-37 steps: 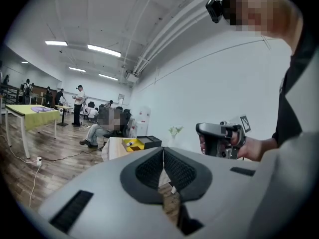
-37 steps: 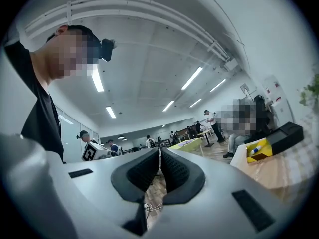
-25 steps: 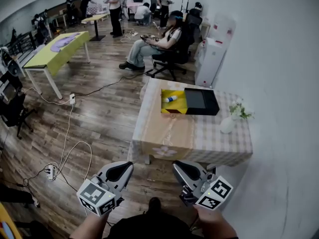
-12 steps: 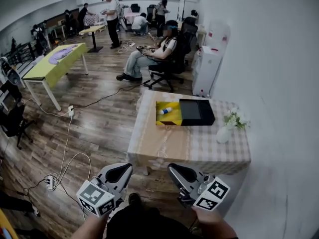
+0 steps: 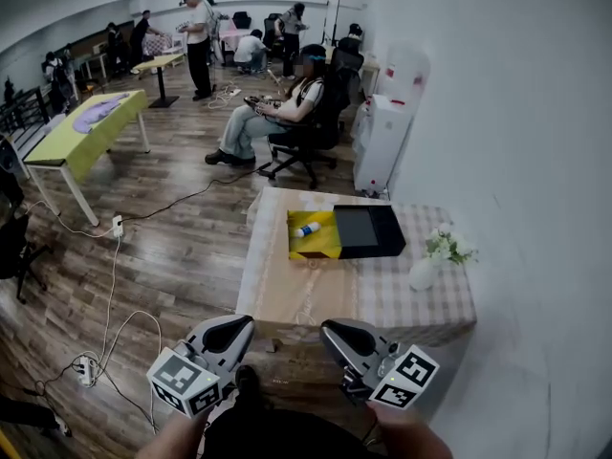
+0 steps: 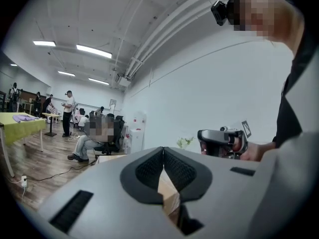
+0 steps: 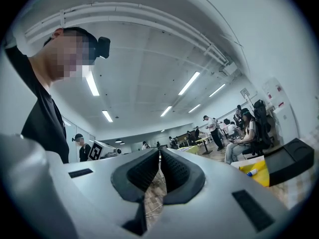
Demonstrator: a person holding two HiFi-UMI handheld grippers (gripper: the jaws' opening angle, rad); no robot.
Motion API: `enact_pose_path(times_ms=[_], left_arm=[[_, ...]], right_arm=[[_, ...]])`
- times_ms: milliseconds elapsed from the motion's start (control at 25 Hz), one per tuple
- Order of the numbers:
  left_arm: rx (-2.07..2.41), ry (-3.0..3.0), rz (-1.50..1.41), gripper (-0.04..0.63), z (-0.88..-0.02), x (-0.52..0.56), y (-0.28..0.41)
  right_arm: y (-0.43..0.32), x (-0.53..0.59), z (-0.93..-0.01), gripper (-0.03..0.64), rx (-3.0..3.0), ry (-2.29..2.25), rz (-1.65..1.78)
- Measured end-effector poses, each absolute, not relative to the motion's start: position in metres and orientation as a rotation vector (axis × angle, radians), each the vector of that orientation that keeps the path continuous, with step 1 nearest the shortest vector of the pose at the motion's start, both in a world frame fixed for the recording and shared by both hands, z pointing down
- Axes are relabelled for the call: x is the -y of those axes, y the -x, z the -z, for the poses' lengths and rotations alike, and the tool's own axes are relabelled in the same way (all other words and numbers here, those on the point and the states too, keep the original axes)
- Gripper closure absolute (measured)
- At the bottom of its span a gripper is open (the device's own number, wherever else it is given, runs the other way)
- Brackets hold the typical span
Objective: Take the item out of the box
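Near the box (image 5: 321,248), a flower vase (image 5: 423,273)

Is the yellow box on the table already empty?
No, in the head view a small white and blue item lies inside the open yellow box on the table.

Box (image 5: 322,248) open-topped, clear above — black lid (image 5: 368,230) abuts its right, vase (image 5: 422,273) nr table edge

The bench (image 5: 316,299) wears a beige checked cloth. The box (image 5: 323,248) is yellow, its three-o'clock lid (image 5: 368,230) black; the item (image 5: 306,229) white and blue.
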State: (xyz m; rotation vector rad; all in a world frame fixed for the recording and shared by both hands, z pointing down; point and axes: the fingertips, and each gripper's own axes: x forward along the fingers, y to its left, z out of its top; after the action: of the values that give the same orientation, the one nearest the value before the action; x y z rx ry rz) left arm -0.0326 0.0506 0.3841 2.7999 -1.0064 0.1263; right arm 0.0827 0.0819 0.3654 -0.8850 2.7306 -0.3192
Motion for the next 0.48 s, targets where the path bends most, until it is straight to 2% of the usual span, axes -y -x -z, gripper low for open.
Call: enact_pose_path(times_ms=[480], left_arm=[[0.903, -2.808, -0.122, 0.58, -0.388, 0.074, 0.071]], right_arm=[[-0.038, 0.036, -0.375, 0.578, -2.727, 0.996, 0.389]])
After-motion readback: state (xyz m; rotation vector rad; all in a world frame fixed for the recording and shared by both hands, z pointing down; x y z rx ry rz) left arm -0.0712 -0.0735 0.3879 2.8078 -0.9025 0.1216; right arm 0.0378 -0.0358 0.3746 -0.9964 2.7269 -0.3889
